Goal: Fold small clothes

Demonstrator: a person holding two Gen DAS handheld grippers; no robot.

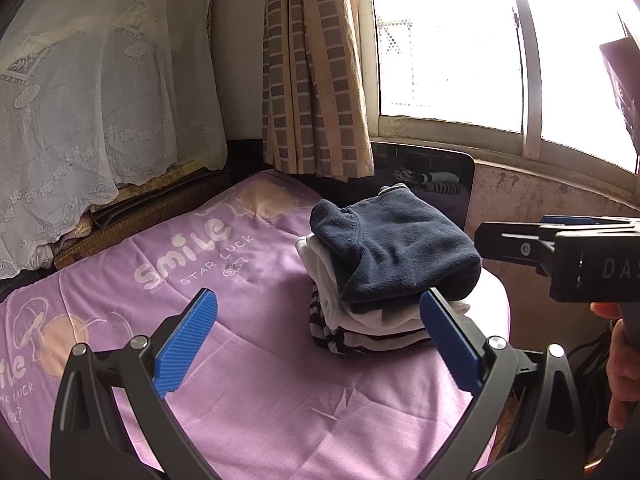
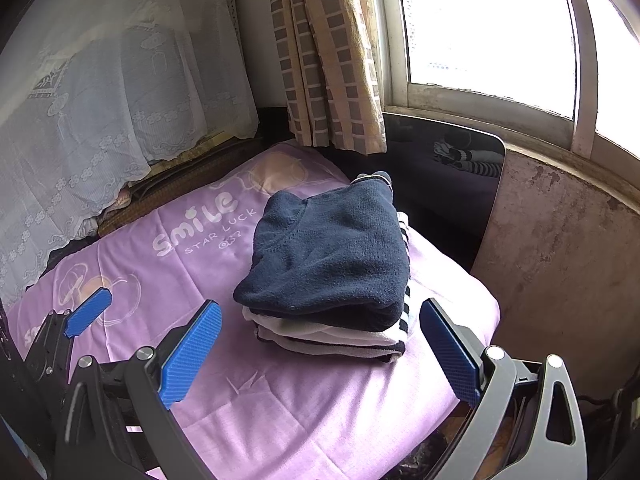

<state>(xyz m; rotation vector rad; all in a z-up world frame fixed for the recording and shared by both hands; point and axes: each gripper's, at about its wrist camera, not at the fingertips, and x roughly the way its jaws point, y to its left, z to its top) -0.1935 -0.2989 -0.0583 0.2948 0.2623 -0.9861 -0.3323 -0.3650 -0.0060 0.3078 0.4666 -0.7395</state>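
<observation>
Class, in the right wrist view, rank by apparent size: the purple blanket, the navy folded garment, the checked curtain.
1. Purple blanket
2. Checked curtain and navy folded garment look alike; depth differs, so unranked.

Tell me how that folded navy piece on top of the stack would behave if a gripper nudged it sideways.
The navy garment looks soft and fleecy, so it would probably bunch or unfold. It rests loose on the white and striped layers, so it may slide off, perhaps dragging them.

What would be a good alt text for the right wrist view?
A stack of folded clothes, dark blue garment on top, sits on a purple blanket ahead of the open, empty right claw. A checked curtain and bright window stand behind.
</observation>
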